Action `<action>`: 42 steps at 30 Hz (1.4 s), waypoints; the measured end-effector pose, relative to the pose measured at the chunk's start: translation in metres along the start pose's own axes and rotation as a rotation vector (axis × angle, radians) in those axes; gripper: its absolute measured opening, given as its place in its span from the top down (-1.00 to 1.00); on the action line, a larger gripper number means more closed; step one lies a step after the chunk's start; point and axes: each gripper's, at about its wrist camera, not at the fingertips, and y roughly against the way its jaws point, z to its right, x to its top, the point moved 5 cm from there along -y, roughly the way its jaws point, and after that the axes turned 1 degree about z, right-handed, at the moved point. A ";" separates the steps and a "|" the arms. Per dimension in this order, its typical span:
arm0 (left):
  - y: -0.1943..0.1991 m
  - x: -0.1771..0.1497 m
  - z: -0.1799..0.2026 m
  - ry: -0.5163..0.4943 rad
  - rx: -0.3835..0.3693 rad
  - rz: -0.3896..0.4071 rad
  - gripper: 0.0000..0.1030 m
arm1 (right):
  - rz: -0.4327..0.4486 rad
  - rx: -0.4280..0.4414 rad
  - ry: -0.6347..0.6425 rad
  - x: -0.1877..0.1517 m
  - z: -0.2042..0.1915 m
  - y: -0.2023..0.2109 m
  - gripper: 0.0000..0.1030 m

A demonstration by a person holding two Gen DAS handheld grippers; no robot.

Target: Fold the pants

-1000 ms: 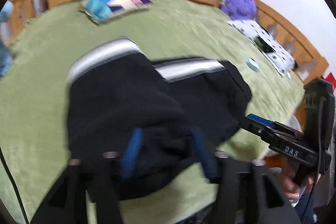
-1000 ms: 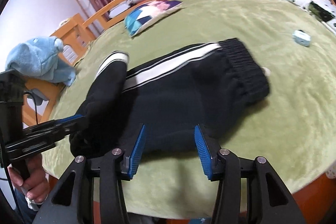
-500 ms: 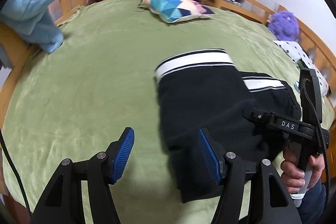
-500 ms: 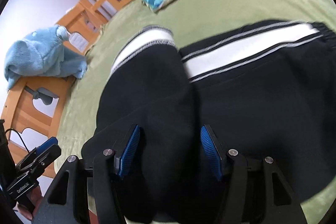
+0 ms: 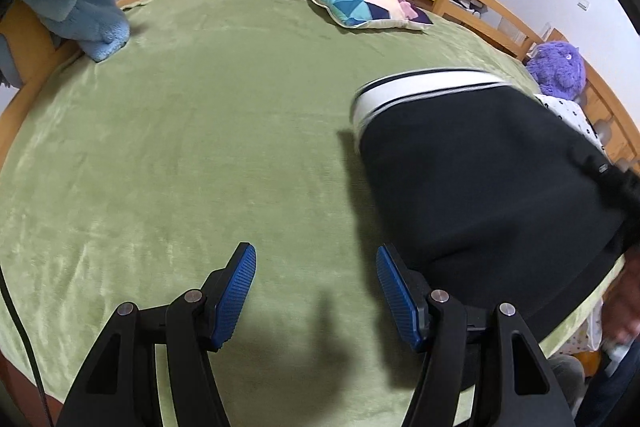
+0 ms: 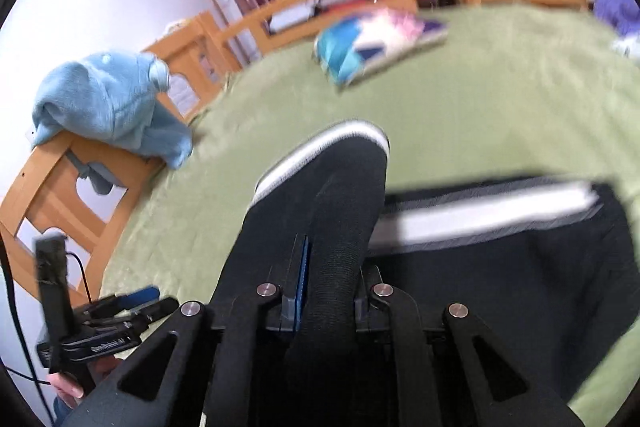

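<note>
right tool [image 6: 330,291] has closed on the pants [image 6: 344,195], no writing legible

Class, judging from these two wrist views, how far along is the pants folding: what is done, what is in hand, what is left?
Done: the black pants lie doubled on the green blanket, stripes stacked. In hand: the right claw is closing on a bunched fold of cloth; the left claw hangs open over bare blanket. Left: laying that fold over and flattening.
</note>
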 end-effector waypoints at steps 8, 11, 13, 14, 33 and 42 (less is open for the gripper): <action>-0.011 -0.001 0.044 -0.044 -0.073 -0.027 -0.18 | 0.032 -0.285 -0.123 -0.006 0.153 0.069 0.71; -0.023 -0.002 0.072 -0.062 -0.111 -0.059 -0.18 | -0.098 -0.419 -0.158 -0.052 0.205 0.048 0.65; -0.030 -0.003 0.094 -0.085 -0.147 -0.081 -0.18 | -0.151 -0.399 -0.168 -0.070 0.214 0.041 0.56; -0.031 -0.004 0.102 -0.095 -0.157 -0.088 -0.18 | -0.130 -0.391 -0.169 -0.074 0.212 0.050 0.50; -0.054 -0.014 0.155 -0.148 -0.280 -0.173 -0.22 | -0.073 -0.278 -0.027 -0.061 0.197 0.079 -0.14; -0.109 0.013 0.149 -0.113 -0.228 -0.195 -0.24 | -0.204 -0.203 -0.141 -0.040 0.240 -0.011 -0.22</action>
